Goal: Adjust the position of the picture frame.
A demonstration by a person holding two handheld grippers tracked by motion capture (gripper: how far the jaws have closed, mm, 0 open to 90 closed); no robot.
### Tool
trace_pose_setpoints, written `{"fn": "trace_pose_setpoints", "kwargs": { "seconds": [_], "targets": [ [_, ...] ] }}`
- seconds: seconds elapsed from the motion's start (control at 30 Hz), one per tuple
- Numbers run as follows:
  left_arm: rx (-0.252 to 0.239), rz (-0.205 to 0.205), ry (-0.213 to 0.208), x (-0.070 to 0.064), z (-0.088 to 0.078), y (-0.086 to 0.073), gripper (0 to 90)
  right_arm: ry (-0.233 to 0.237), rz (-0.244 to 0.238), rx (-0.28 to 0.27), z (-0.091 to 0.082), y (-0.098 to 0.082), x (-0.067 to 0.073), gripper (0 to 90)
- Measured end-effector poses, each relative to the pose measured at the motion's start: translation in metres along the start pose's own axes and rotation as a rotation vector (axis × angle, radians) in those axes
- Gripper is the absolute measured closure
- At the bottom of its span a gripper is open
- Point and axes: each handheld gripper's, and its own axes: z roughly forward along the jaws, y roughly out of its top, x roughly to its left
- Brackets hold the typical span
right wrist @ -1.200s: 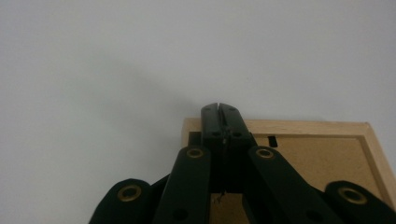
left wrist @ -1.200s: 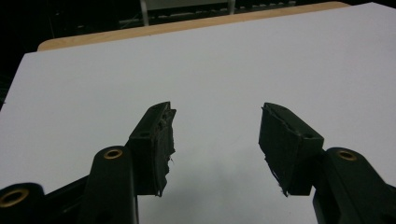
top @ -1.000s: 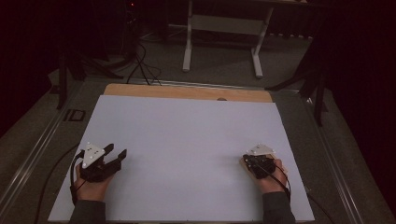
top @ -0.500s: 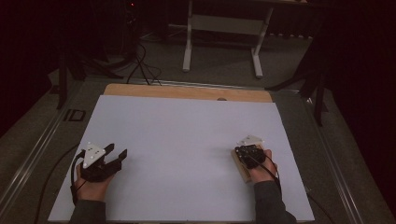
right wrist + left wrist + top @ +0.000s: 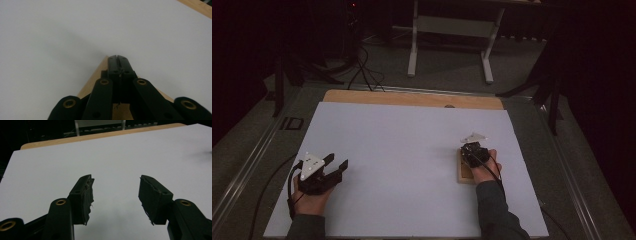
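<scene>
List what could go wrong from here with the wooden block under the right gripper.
1. The right gripper, jaws shut, sits over the wooden block rather than gripping it, so pushing may make the block slip or twist aside on the smooth white sheet.
2. The block lies fairly near the sheet's right edge; a sideways shove could send it off.
3. The left gripper, open, rests far away and probably cannot steady the block in time.

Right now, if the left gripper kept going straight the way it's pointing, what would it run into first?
Nothing close, it seems. The left gripper has its jaws open and points across the bare white sheet toward the wooden table edge at the far side. Its line looks free, though depth is hard to judge.
</scene>
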Motion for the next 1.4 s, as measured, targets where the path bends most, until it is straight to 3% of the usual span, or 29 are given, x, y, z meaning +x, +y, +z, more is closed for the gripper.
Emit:
{"fn": "trace_pose_setpoints", "kwargs": {
  "seconds": [0.23, 0.4, 0.53, 0.73, 0.93, 1.23, 1.4],
  "targets": [
    [-0.006, -0.006, 0.000, 0.001, -0.001, 0.000, 44.4, -0.008, 0.000, 0.004, -0.001, -0.001, -0.001, 89.7],
    [-0.004, -0.005, 0.003, 0.002, -0.001, 0.000, 44.3, -0.023, 0.000, -0.030, -0.018, -0.008, -0.008, 89.7],
    [-0.004, -0.004, 0.004, 0.001, -0.001, 0.000, 44.4, -0.034, 0.058, -0.065, -0.038, -0.022, -0.022, 89.7],
    [0.000, -0.001, 0.005, 0.001, 0.000, 0.000, 44.3, -0.044, 0.136, -0.065, -0.047, -0.047, -0.039, 89.6],
    [0.000, -0.001, 0.006, 0.000, 0.000, -0.001, 44.3, -0.043, 0.201, -0.059, -0.055, -0.069, -0.048, 89.6],
    [0.000, -0.001, 0.006, 0.000, 0.000, -0.001, 44.2, -0.021, 0.245, -0.059, -0.063, -0.085, -0.051, 89.3],
    [-0.001, 0.000, 0.006, 0.000, -0.001, 0.000, 44.3, 0.017, 0.277, -0.072, -0.065, -0.089, -0.050, 75.6]
  ]
}}
